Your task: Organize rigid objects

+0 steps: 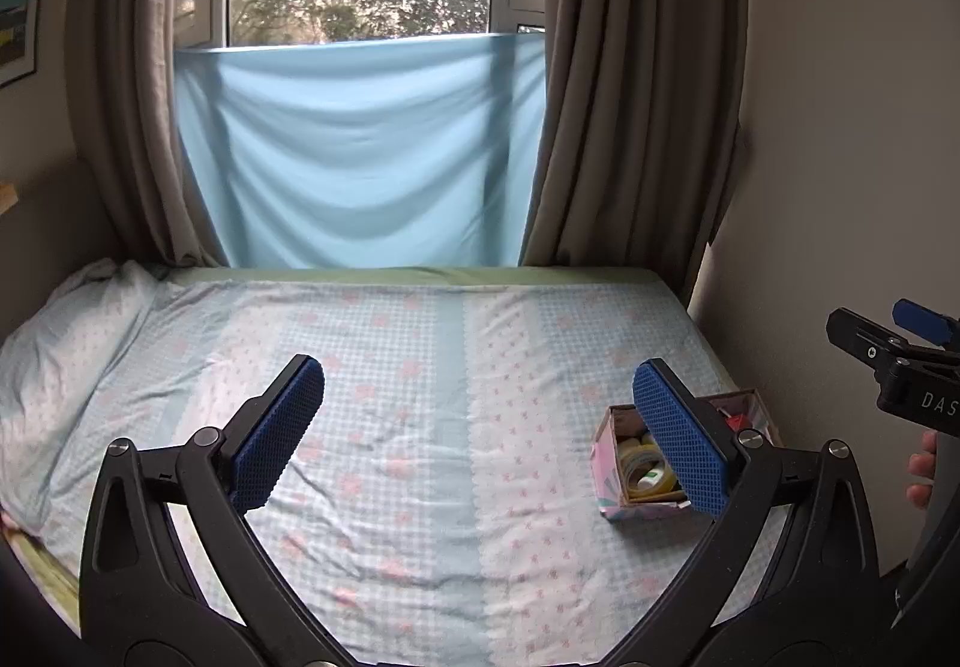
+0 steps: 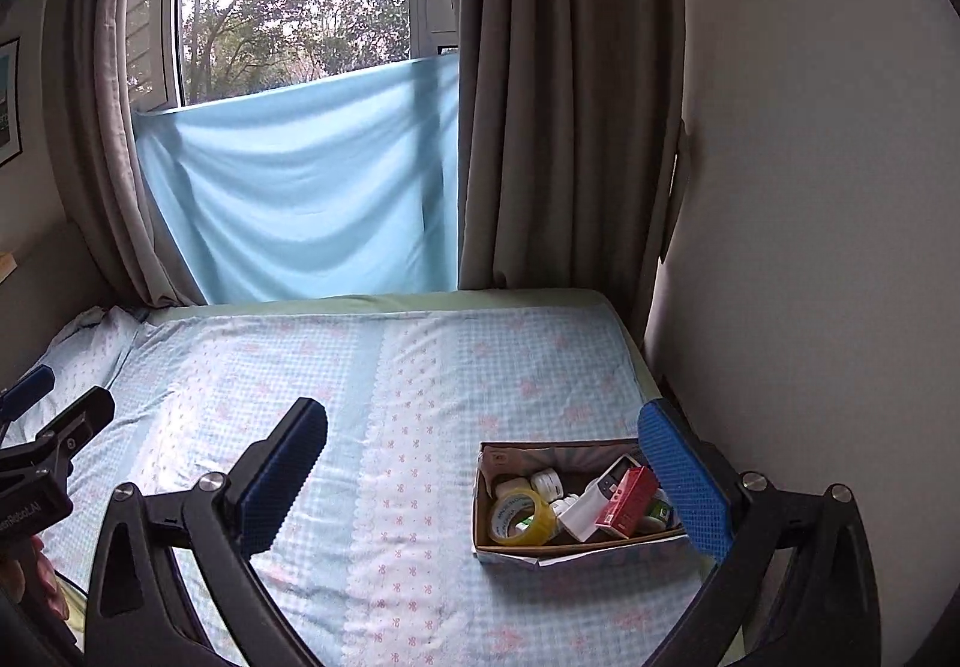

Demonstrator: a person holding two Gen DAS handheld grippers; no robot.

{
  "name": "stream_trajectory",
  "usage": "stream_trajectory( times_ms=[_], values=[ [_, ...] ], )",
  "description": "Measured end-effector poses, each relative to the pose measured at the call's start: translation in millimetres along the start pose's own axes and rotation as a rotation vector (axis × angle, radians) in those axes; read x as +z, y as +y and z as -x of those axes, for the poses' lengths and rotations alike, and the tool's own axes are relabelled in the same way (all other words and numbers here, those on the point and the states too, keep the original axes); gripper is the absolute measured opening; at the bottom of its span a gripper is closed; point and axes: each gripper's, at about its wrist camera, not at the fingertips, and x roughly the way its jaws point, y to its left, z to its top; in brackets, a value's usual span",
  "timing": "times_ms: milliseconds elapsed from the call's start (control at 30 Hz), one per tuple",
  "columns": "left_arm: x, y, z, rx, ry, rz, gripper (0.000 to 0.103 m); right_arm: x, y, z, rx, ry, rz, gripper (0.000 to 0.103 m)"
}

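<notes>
A: Where are the rigid objects?

B: Inside a shallow open cardboard box with patterned sides (image 2: 576, 544), sitting on the pale blue floral bedsheet (image 2: 372, 397) near the bed's right edge by the wall. It holds a yellow roll of tape (image 2: 521, 517), a red carton (image 2: 627, 502), a white rectangular device (image 2: 591, 505) and small white jars (image 2: 547, 481).

A: And the grippers?

B: The left gripper (image 1: 479, 430) hovers over the sheet, jaws spread wide, holding nothing. The right gripper (image 2: 482, 478) is likewise released, its right blue pad (image 2: 684, 478) overlapping the box's end in the right wrist view.

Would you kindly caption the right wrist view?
Open right gripper above bed; box holds tape roll and small items.
</notes>
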Motion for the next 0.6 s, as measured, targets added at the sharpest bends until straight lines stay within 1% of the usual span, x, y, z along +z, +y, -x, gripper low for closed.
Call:
stream_trajectory(
  times_ms=[267,367,600],
  values=[
    [6.5,-1.5,-1.8,-0.007,-0.035,0.002,0.103,1.7,-1.2,3.4,-0.032,-0.021,0.005,0.103],
    [6.4,-4.1,-1.1,-0.003,-0.044,-0.013,0.103,0.9,-0.7,3.3,-0.032,-0.020,0.005,0.103],
    [7.5,-7.1,-5.4,-0.001,-0.039,-0.028,0.103,2.6,3.5,3.8,-0.021,-0.021,0.009,0.103]
  ],
)
